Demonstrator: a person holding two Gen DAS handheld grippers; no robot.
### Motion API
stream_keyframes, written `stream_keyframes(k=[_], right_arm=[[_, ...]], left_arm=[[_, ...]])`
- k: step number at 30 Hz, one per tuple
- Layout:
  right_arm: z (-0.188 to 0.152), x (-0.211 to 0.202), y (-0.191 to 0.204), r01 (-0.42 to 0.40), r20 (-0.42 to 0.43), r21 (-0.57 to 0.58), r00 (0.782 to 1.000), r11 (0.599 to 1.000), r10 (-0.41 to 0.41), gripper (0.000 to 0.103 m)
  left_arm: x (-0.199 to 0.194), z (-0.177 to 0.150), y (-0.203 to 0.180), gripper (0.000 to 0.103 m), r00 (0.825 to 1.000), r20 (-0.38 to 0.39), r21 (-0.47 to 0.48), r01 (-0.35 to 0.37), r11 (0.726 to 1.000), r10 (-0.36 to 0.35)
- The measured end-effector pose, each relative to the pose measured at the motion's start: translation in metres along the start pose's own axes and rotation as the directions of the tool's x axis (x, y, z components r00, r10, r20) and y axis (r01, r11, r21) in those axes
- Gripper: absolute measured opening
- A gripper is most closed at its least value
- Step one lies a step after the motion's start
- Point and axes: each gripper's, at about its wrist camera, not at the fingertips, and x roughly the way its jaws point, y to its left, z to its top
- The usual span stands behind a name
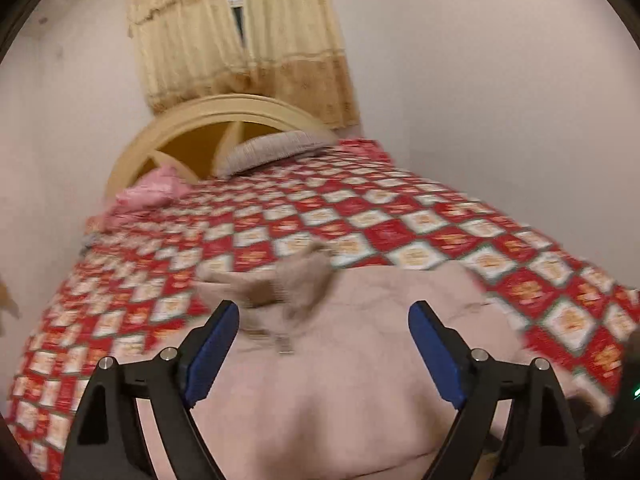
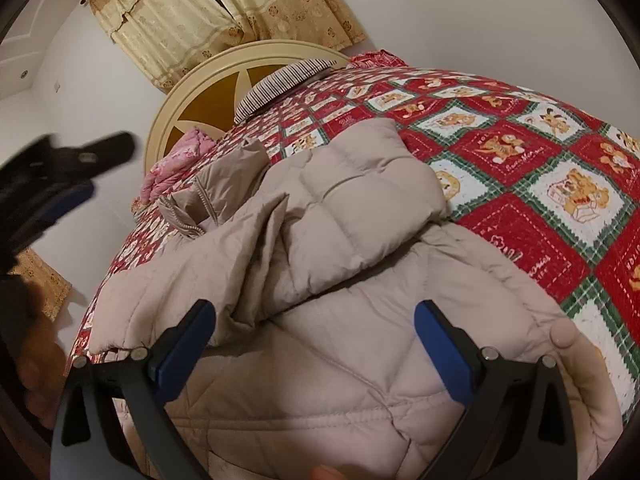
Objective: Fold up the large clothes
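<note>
A beige quilted puffer jacket (image 2: 320,264) lies spread on the bed, its collar (image 2: 216,196) toward the headboard and one sleeve (image 2: 360,192) folded across the body. In the left wrist view the jacket (image 1: 340,380) fills the lower middle, blurred. My left gripper (image 1: 324,320) is open above the jacket's upper part, holding nothing. My right gripper (image 2: 316,320) is open just above the jacket's body, holding nothing. The left gripper also shows at the left edge of the right wrist view (image 2: 60,176), raised above the bed's side.
The bed carries a red, white and green checked quilt (image 2: 540,168). A striped pillow (image 2: 280,80) and a pink bundle (image 2: 176,160) lie by the cream round headboard (image 2: 188,92). Yellow curtains (image 1: 240,40) hang behind. White walls stand on both sides.
</note>
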Motion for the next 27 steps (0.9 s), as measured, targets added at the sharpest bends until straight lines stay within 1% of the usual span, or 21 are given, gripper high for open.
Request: stream_keyframes(k=[2,3,5,6,7,9,11,13,14,16,18,19,22,25,27], right_arm=[[0.002,-0.007,0.000,-0.003,0.025,0.002,1.000,1.000,0.003,0.102],[0.003,-0.012,0.002,0.002,0.039,-0.006,0.999,1.000,-0.002,0.102],[0.011,-0.024,0.012,0.033,0.070,-0.046,0.997,0.998,-0.030,0.102],[0.015,-0.027,0.019,0.031,0.074,-0.064,0.997,0.997,-0.027,0.102],[0.022,-0.032,0.030,0.016,0.073,-0.095,0.997,0.995,-0.009,0.102],[0.033,-0.031,0.050,0.015,0.061,-0.153,0.998,0.988,-0.006,0.102],[0.042,-0.018,0.072,0.000,0.020,-0.210,1.000,0.978,0.005,0.102],[0.048,0.005,0.094,-0.025,-0.018,-0.257,1.000,0.966,0.021,0.102],[0.048,0.016,0.099,-0.021,-0.029,-0.266,0.999,0.964,0.013,0.102],[0.047,0.040,0.108,-0.013,-0.059,-0.274,0.998,0.962,-0.003,0.102],[0.039,0.065,0.109,-0.014,-0.102,-0.285,0.995,0.959,-0.016,0.102],[0.033,0.077,0.107,-0.003,-0.122,-0.298,0.992,0.954,-0.035,0.101],[0.021,0.096,0.097,0.031,-0.158,-0.302,0.984,0.953,-0.082,0.100],[0.015,0.102,0.088,0.060,-0.164,-0.305,0.980,0.951,-0.114,0.100],[0.012,0.105,0.085,0.072,-0.179,-0.305,0.975,0.950,-0.131,0.101]], left_arm=[[0.004,-0.010,0.031,0.087,0.997,-0.023,-0.002,-0.079,0.997,0.079],[0.009,-0.017,0.051,0.087,0.991,-0.046,-0.006,-0.126,0.992,0.125],[0.015,-0.032,0.083,0.087,0.982,-0.087,-0.030,-0.171,0.985,0.168],[0.020,-0.040,0.103,0.087,0.975,-0.109,-0.045,-0.197,0.979,0.191],[0.024,-0.047,0.117,0.087,0.970,-0.127,-0.056,-0.218,0.974,0.209],[0.035,-0.060,0.141,0.087,0.958,-0.166,-0.082,-0.249,0.965,0.233],[0.049,-0.075,0.159,0.087,0.947,-0.211,-0.127,-0.273,0.954,0.243],[0.063,-0.088,0.167,0.087,0.940,-0.254,-0.161,-0.275,0.948,0.229],[0.070,-0.095,0.168,0.087,0.934,-0.272,-0.165,-0.284,0.945,0.233],[0.084,-0.108,0.166,0.087,0.920,-0.309,-0.157,-0.300,0.941,0.242],[0.097,-0.122,0.163,0.087,0.906,-0.330,-0.141,-0.324,0.936,0.264],[0.099,-0.126,0.164,0.087,0.906,-0.334,-0.149,-0.322,0.935,0.259],[0.102,-0.133,0.168,0.093,0.907,-0.343,-0.178,-0.318,0.931,0.244],[0.103,-0.137,0.173,0.096,0.907,-0.354,-0.210,-0.315,0.925,0.228],[0.104,-0.138,0.173,0.098,0.904,-0.362,-0.215,-0.317,0.924,0.226]])
